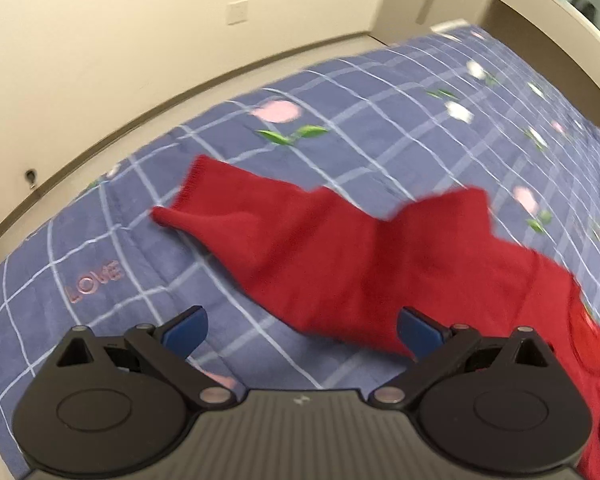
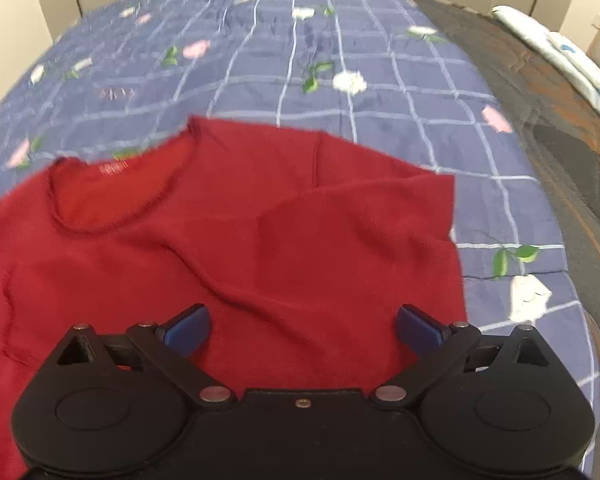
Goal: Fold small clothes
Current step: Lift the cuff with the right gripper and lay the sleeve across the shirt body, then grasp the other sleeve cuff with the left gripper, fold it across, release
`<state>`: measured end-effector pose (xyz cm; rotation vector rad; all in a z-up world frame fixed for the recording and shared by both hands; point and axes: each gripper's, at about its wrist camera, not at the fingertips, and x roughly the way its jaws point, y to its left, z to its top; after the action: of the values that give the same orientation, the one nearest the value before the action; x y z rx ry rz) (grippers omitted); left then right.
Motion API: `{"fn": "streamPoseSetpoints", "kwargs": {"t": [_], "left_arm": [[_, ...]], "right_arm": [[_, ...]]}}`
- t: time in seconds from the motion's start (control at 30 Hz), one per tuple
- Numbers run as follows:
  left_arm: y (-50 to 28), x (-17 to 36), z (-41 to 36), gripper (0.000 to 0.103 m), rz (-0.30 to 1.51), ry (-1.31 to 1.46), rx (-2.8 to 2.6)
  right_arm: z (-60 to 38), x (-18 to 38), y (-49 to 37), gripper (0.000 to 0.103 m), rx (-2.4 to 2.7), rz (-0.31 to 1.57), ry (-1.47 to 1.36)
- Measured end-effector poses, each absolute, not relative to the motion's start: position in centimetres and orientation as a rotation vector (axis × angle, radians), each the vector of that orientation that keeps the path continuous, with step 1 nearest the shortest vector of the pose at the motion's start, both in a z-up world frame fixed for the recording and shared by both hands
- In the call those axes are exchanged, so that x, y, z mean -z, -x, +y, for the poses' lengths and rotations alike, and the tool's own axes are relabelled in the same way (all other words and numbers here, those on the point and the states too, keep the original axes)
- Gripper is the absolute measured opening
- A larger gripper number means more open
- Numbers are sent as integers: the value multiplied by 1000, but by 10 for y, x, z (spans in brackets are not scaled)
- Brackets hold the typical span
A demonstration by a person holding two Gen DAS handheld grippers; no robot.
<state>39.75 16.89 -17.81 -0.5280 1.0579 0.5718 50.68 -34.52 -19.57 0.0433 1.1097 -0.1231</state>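
Note:
A small red knit sweater [image 2: 228, 240] lies flat on a blue checked bedspread [image 2: 320, 60]. Its neck opening [image 2: 112, 196] is at the upper left in the right wrist view, and one sleeve is folded across the body on the right. In the left wrist view the other sleeve [image 1: 292, 236] stretches out to the left, its cuff [image 1: 184, 192] on the bedspread [image 1: 112, 280]. My left gripper [image 1: 302, 332] is open and empty above that sleeve. My right gripper [image 2: 302, 330] is open and empty above the sweater's body.
A cream wall with a socket plate [image 1: 237, 12] and a floor strip lie beyond the bed in the left wrist view. On the right in the right wrist view are a dark bare mattress [image 2: 556, 128] and a pale folded cloth [image 2: 560, 52].

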Motion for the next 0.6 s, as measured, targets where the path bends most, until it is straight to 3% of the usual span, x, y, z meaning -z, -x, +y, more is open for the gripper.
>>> {"fn": "streamPoseSetpoints", "kwargs": {"t": [0.2,0.3,0.4,0.47,0.57,0.6], "left_arm": [[-394,199,215,102,1013,564,-700],[-394,207,239,91,965,624,-734],[-398,217,258,63,940,705,-762],[-399,222,267,26,938,750,-776],[-399,219,269,5,914,758,-780],[-396,214,267,5,898,750,-769]], "right_arm": [[-312,158,-451,102,61,1098,-24],[-299,150,-422,102,42,1130,-23],[-288,148,-397,102,28,1170,-32],[-282,149,-385,102,19,1195,-33],[-274,151,-371,102,14,1217,-36],[-272,151,-368,102,15,1220,-38]]}}
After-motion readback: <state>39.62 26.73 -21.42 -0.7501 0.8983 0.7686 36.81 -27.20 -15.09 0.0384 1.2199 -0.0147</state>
